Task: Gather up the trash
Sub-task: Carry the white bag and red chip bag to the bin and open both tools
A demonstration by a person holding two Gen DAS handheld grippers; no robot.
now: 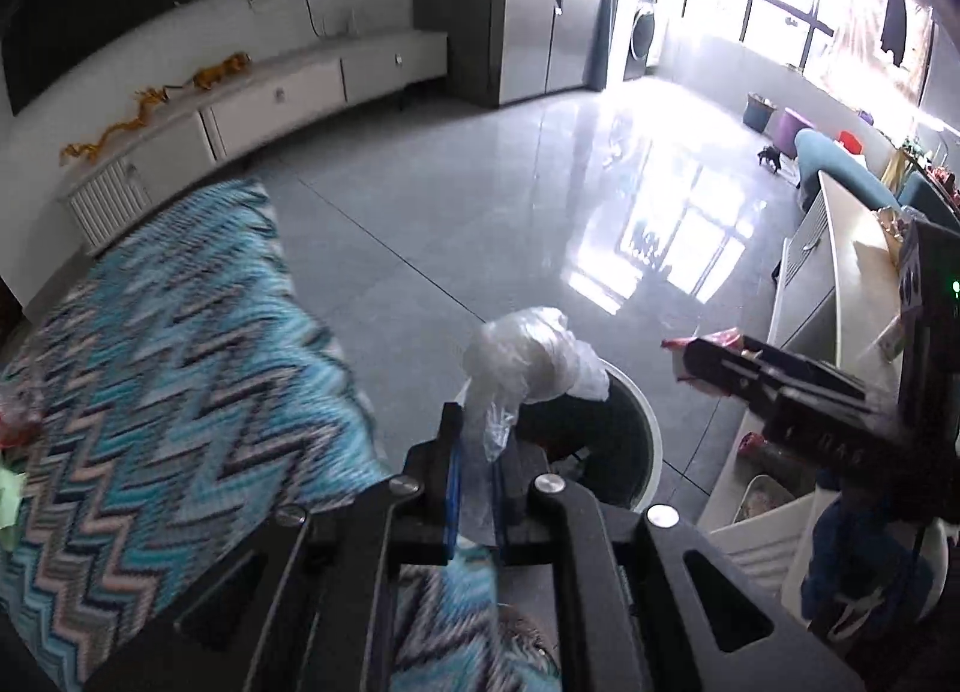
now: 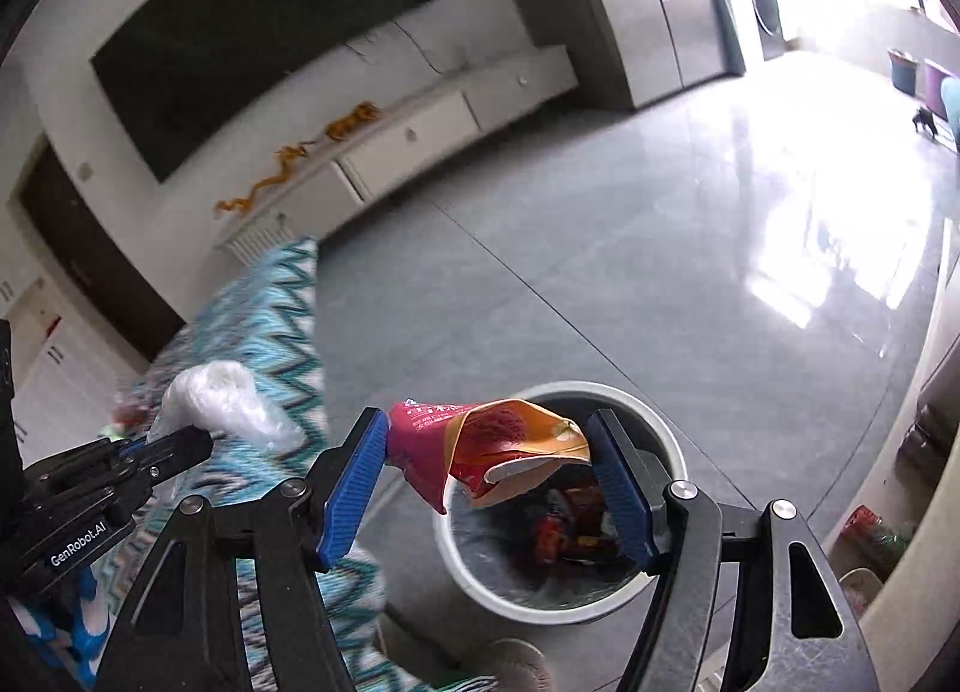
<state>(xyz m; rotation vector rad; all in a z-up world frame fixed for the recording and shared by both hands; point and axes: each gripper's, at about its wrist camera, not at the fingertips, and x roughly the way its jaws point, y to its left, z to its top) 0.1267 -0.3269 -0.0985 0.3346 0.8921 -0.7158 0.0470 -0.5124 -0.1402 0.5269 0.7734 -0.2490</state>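
My left gripper (image 1: 477, 440) is shut on a crumpled clear plastic bag (image 1: 531, 356) and holds it over the near rim of the white round trash bin (image 1: 651, 446). In the right wrist view the left gripper (image 2: 198, 437) and its plastic bag (image 2: 222, 398) show at the left, over the bed. My right gripper (image 2: 486, 434) is open above the bin (image 2: 474, 590). A red and orange snack wrapper (image 2: 480, 446) sits between its blue pads (image 2: 354, 476), touching the left one. The bin holds several wrappers. In the left wrist view the right gripper (image 1: 696, 362) shows with the wrapper (image 1: 714, 341).
A bed with a teal zigzag blanket (image 1: 180, 368) lies left of the bin, with bits of litter (image 1: 12, 422) at its far left. A white cabinet (image 1: 840, 284) stands to the right. The grey tiled floor (image 2: 600, 284) stretches beyond. A TV console (image 1: 270, 92) lines the far wall.
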